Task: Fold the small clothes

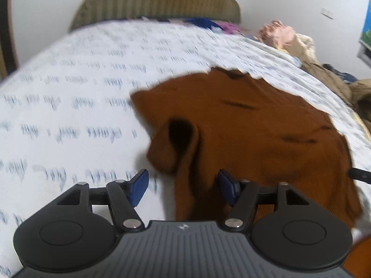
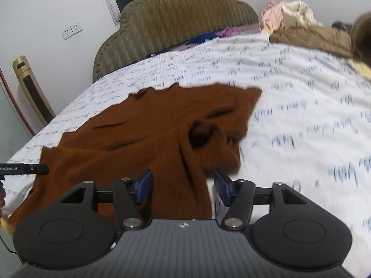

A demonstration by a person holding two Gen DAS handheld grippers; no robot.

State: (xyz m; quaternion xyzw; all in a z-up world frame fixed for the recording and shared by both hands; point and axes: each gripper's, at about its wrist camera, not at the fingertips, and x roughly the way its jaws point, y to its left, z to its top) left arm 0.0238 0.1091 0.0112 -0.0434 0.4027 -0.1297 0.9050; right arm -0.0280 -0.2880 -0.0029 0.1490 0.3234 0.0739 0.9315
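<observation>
A rust-brown knitted garment [image 1: 255, 125] lies spread on the bed, its scalloped hem at the far side. It also shows in the right wrist view [image 2: 143, 125]. A sleeve with a dark opening [image 1: 180, 132] runs back toward my left gripper [image 1: 183, 185], which is open, its blue pads on either side of the sleeve. The other sleeve [image 2: 201, 134] runs toward my right gripper [image 2: 183, 185], also open around it. Neither gripper holds the cloth.
The bed has a white sheet with blue script print [image 1: 69, 92]. An olive padded headboard [image 2: 176, 23] stands behind. Piled clothes [image 2: 296, 20] lie at the far right. A gold-coloured tower appliance [image 2: 30, 88] stands at the left wall.
</observation>
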